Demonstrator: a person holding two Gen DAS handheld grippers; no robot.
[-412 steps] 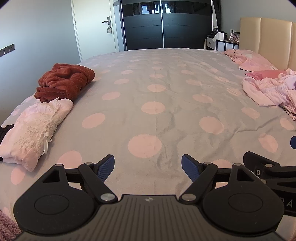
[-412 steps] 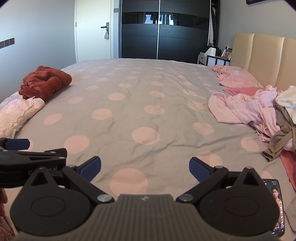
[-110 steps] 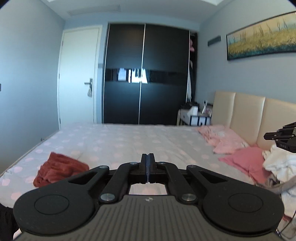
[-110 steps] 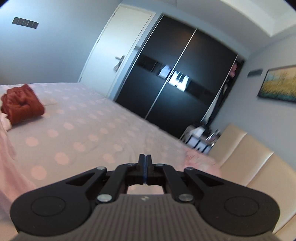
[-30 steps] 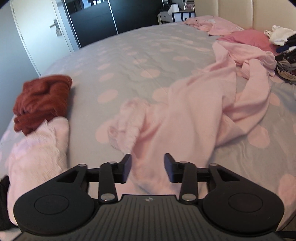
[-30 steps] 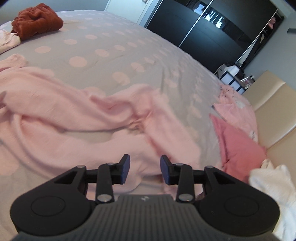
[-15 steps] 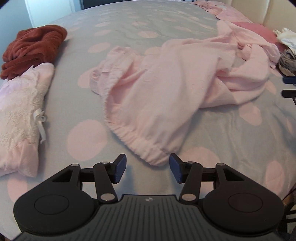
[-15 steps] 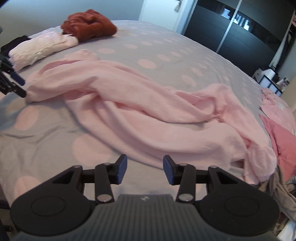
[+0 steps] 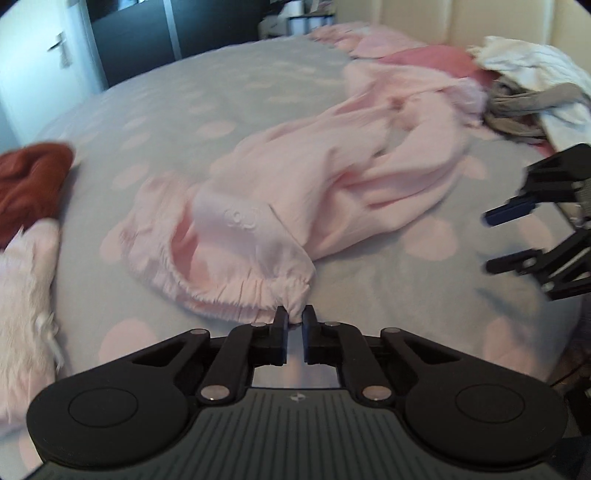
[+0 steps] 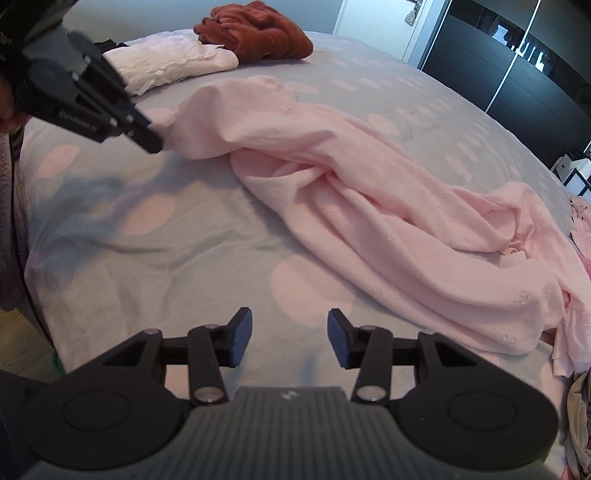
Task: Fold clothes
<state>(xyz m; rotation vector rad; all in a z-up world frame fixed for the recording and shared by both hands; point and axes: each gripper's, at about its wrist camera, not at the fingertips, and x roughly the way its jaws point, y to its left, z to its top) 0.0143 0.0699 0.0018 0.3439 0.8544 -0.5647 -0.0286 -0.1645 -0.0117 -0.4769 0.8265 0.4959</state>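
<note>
A light pink pair of trousers (image 9: 314, 177) lies crumpled across the grey bedspread with pink dots (image 9: 221, 96). Its gathered elastic waistband (image 9: 236, 291) faces me. My left gripper (image 9: 294, 317) is shut on the right corner of that waistband. In the right wrist view the same trousers (image 10: 369, 192) stretch from upper left to lower right. My right gripper (image 10: 290, 338) is open and empty, over bare bedspread short of the trousers. It also shows at the right edge of the left wrist view (image 9: 517, 236). The left gripper (image 10: 147, 142) shows at the upper left.
A folded white-pink garment (image 10: 170, 62) and a rust-red one (image 10: 255, 29) lie at the bed's left side. A pile of unfolded clothes (image 9: 524, 77) sits by the beige headboard (image 9: 424, 22). Dark wardrobe doors (image 10: 517, 48) stand beyond the bed.
My left gripper has closed on the corner of the waistband, which it was open in front of half a second ago. My right gripper stays open and has shifted left along the bed's near edge.
</note>
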